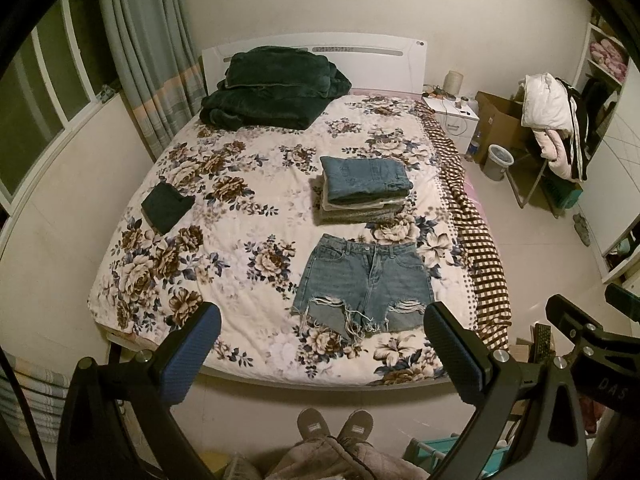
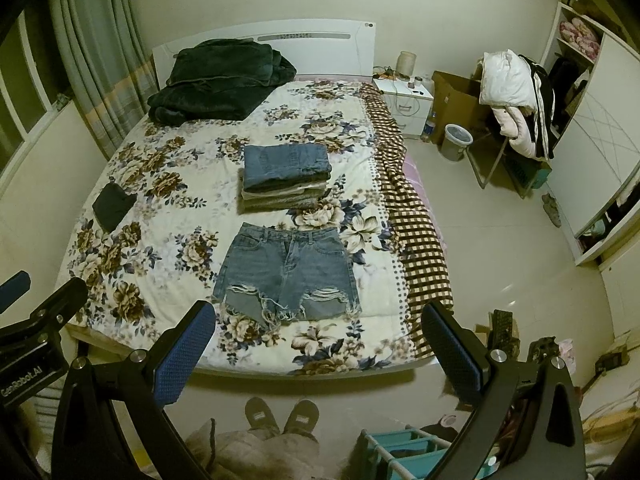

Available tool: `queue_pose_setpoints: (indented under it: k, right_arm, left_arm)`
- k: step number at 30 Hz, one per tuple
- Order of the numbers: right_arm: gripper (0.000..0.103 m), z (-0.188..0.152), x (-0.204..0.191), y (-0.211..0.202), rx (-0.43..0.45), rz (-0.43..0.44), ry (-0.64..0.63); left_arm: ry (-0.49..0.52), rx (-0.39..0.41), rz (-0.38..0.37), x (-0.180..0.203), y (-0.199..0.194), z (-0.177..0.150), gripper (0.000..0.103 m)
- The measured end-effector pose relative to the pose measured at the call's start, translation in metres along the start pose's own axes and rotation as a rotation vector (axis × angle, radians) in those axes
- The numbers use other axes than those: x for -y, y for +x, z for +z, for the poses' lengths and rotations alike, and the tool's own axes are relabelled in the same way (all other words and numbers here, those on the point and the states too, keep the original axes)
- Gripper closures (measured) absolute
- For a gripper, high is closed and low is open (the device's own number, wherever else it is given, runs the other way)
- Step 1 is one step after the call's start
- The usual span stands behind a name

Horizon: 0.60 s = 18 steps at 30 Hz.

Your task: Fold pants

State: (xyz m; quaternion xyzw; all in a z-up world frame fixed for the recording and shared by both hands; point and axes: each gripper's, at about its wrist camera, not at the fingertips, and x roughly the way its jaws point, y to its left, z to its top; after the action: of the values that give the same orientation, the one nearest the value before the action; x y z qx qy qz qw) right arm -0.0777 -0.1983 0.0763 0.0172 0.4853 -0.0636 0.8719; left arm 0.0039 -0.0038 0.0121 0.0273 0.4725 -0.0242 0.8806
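2 claws, the left claw (image 1: 320, 344) and right claw (image 2: 318, 338), hang spread wide and empty at the foot of the bed (image 1: 248, 376), where the denim shorts (image 1: 362, 282) lie flat at lower centre: light but stiffish cloth, probably best pinched at the thick waistband corners, not the frayed hems.

Ahead of the tools, the stack of folded clothes (image 1: 362, 192) shows only its edges below the top denim piece, so the lower garments cannot be told apart. The small dark item (image 1: 166, 208) far to the left ahead is too dim to name. Items on the nightstand (image 2: 404, 94) beyond are too small to identify. Below the fingers, the person's feet (image 2: 280, 420) show, while the legs are cut off by the bottom edge. The teal rack (image 2: 404, 452) below right is also cropped there.
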Motion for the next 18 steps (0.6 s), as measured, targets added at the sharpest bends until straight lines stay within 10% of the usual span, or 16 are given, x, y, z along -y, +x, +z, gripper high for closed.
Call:
queue_pose_setpoints:
  k: [18]
  right_arm:
    - [0.0, 0.01, -0.024, -0.011, -0.017, -0.028, 0.037]
  left_arm:
    - [-0.005, 0.034, 0.036, 0.001, 0.012, 0.012, 0.0]
